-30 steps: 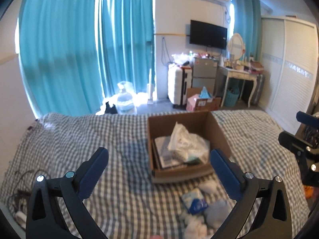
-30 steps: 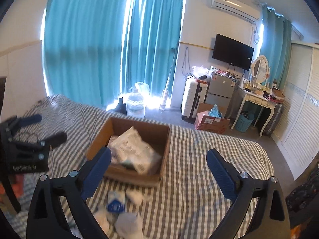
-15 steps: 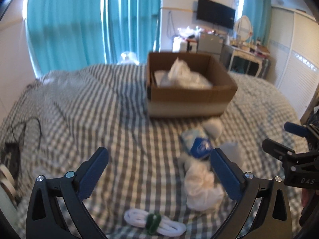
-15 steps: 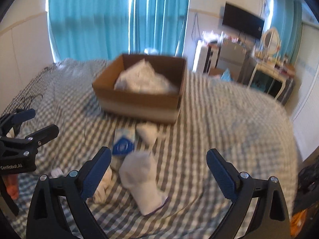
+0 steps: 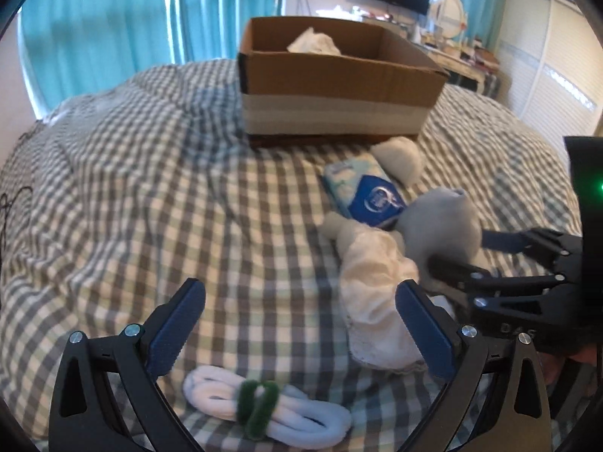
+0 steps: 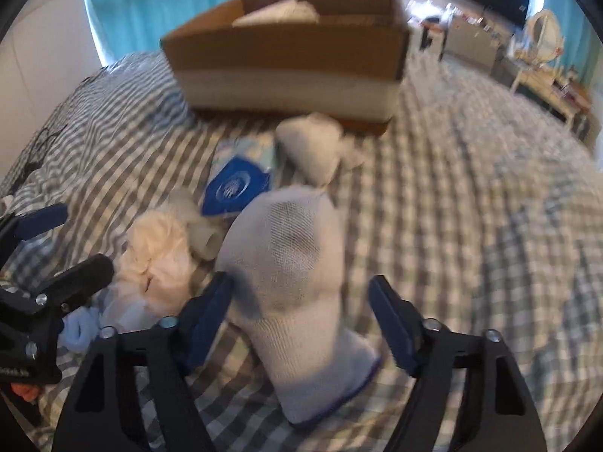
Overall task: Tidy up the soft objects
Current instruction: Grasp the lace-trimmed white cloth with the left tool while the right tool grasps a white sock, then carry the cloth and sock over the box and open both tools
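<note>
A grey-white sock (image 6: 290, 278) lies on the checked bed between the open jaws of my right gripper (image 6: 301, 305); it also shows in the left wrist view (image 5: 444, 222). My left gripper (image 5: 301, 320) is open and empty, low over the bed above a rolled white sock bundle with a green band (image 5: 260, 410). A crumpled white cloth (image 5: 377, 286) lies just right of it. A blue tissue pack (image 5: 365, 192) and a balled white sock (image 5: 399, 158) lie in front of the cardboard box (image 5: 331, 86), which holds white items.
The checked bedspread (image 5: 150, 188) covers the bed. Teal curtains (image 5: 113, 19) hang behind. A TV, dressing table and wardrobe stand at the far right. Cables lie at the bed's left edge (image 5: 11, 203). The left gripper shows in the right wrist view (image 6: 56, 286).
Both grippers have dropped low towards the bed and moved forward. The right gripper's jaws now straddle the grey-white sock. The left gripper now sits over the rolled sock bundle.
</note>
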`<state>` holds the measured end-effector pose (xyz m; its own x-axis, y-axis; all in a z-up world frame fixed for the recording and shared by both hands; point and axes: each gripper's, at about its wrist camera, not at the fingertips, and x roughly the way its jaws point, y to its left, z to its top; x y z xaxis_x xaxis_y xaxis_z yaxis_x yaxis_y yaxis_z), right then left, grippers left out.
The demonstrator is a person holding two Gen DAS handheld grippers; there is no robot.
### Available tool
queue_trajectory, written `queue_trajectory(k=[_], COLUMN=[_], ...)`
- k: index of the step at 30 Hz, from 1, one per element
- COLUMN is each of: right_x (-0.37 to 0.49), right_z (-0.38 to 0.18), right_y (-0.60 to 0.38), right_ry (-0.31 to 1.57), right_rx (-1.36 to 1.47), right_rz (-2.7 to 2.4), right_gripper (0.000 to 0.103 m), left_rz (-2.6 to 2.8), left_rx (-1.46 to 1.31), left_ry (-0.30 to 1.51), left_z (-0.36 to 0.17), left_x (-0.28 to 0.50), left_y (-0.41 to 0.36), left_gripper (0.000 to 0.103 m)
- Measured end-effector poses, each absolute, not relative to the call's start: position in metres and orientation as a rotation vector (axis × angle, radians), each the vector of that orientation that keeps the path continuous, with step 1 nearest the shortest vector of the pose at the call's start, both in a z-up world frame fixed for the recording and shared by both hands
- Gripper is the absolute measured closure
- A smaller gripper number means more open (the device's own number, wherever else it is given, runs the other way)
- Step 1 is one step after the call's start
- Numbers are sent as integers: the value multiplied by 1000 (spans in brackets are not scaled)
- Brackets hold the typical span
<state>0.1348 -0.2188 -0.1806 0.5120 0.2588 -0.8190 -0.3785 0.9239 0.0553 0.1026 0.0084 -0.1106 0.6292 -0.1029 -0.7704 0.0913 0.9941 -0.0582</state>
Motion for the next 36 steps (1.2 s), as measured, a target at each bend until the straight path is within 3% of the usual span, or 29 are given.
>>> queue_trajectory(k=[1,4,10,12,15,17,20,26,36], right_x=[135,129,121,119,117,116,114,105,82], right_z=[-182,-174,-157,-154,-152,-153,-153,-151,-138], right_y=[-219,-223,-242,-245,-247,-246,-247,-244,-240], right_ry=[965,940,883,877,867,863,859,851,819], right_rx=[-125,-114,-89,-86,-89,-89,-82,-66,-55], right_rz=[400,388,309,302,301,299,305,329,338], right_gripper=[52,61,63,63,63,63,63,63,63], left_rz=[-120,-159,-219,-248,-272,-292,-290,-289,-286], left_rx=[-13,-3,5,-9,-3,0,9,-22,-51], left_ry=[885,896,943,968,993,997,984,972,930], left_z=[-111,-112,-121,-127,-132,-132,-128,-116,-92], left_x=[103,102,106,109,109,108,105,98,86], left_y=[7,-3,-23,-28,-35,-38,-38,-28,-16], left_gripper=[1,1,13,22,45,67,75,88,92])
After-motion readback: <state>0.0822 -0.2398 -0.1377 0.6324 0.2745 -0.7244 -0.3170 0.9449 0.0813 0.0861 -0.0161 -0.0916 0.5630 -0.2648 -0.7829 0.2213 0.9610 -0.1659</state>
